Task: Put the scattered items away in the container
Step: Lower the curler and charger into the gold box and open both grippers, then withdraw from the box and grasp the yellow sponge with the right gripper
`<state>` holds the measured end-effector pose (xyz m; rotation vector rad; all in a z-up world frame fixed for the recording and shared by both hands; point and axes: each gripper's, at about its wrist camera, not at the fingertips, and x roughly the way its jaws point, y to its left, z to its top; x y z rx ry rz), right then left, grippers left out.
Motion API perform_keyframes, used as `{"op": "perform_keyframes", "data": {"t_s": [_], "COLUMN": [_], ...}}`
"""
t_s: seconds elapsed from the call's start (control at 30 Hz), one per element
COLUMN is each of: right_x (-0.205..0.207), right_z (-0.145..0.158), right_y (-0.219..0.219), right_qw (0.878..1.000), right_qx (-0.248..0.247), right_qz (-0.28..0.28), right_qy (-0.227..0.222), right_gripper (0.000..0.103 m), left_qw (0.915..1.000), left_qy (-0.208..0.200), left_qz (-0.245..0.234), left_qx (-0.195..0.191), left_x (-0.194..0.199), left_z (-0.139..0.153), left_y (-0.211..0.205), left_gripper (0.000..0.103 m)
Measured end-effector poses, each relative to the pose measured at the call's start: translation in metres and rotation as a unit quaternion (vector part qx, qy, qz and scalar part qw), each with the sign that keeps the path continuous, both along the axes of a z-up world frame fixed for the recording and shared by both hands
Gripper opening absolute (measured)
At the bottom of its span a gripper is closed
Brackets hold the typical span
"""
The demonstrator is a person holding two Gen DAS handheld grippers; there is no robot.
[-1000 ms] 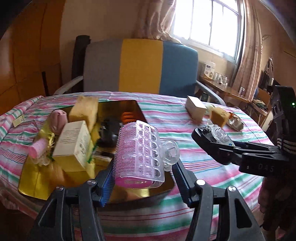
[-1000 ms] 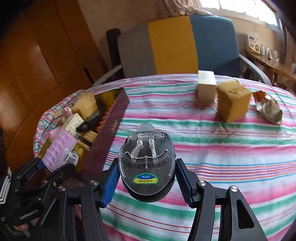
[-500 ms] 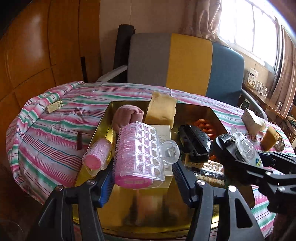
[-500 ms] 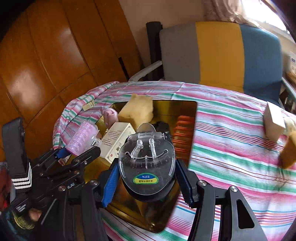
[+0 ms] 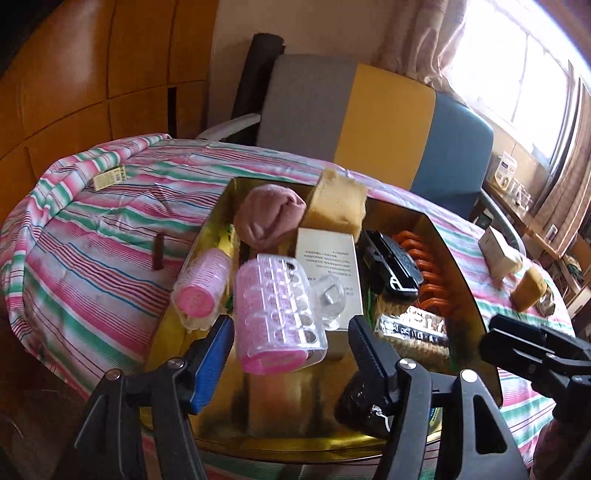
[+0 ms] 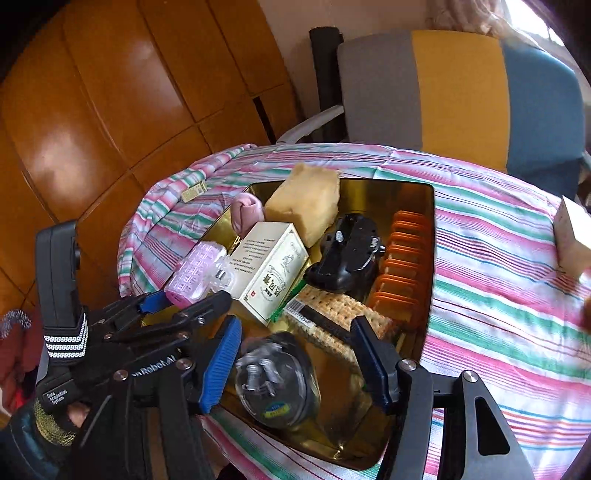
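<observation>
Gold tray; hair roller lengthwise, camera-facing

Room around the striped table

The table wears a striped cloth in pink, green and white. At twelve o'clock beyond it stands an armchair with grey, yellow and blue panels, its pale armrest at the cloth's far edge. Orange wooden panelling fills the wall from nine to eleven o'clock. At one to two o'clock a bright window hangs with pale curtains, above a cluttered wooden ledge.
</observation>
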<state>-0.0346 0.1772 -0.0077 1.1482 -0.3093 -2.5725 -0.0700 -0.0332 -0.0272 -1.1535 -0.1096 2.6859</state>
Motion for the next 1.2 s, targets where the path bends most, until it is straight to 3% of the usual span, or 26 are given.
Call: {"op": "perform_keyframes", "data": {"t_s": [0.13, 0.43, 0.53, 0.67, 0.83, 0.87, 0.93, 0.97, 1.2], "right_x": [0.014, 0.064, 0.083, 0.109, 0.138, 0.143, 0.151, 0.154, 0.149], "right_z": [-0.005, -0.024, -0.031, -0.044, -0.052, -0.053, -0.054, -0.054, -0.063], "right_y": [0.03, 0.114, 0.151, 0.204, 0.256, 0.265, 0.279, 0.285, 0.306], "right_qw": [0.999, 0.99, 0.983, 0.967, 0.946, 0.943, 0.938, 0.935, 0.93], "right_qx": [-0.021, -0.051, -0.059, -0.072, -0.081, -0.083, -0.087, -0.088, -0.1], "right_qz": [-0.038, -0.13, -0.173, -0.241, -0.309, -0.319, -0.335, -0.341, -0.35], "right_qy": [-0.009, -0.02, -0.026, -0.039, -0.043, -0.042, -0.041, -0.04, -0.044], "right_gripper": [0.07, 0.077, 0.079, 0.079, 0.08, 0.08, 0.082, 0.082, 0.084], "left_qw": [0.9991, 0.999, 0.9997, 0.9938, 0.967, 0.9605, 0.9577, 0.9565, 0.9618], "left_qy": [-0.008, -0.002, 0.025, 0.032, 0.005, -0.007, 0.031, 0.04, 0.047], "left_qz": [0.019, 0.044, 0.005, -0.106, -0.254, -0.278, -0.278, -0.277, -0.256], "left_qx": [-0.036, -0.011, 0.002, 0.014, -0.01, -0.017, -0.069, -0.083, -0.084], "left_x": [-0.001, 0.02, 0.037, 0.059, 0.09, 0.095, 0.11, 0.114, 0.108], "left_z": [-0.003, 0.0, 0.012, 0.018, 0.001, -0.007, -0.012, -0.014, -0.007], "left_y": [-0.007, -0.02, 0.005, 0.065, 0.158, 0.173, 0.197, 0.203, 0.2], "left_gripper": [0.067, 0.067, 0.067, 0.067, 0.067, 0.072, 0.085, 0.086, 0.08]}}
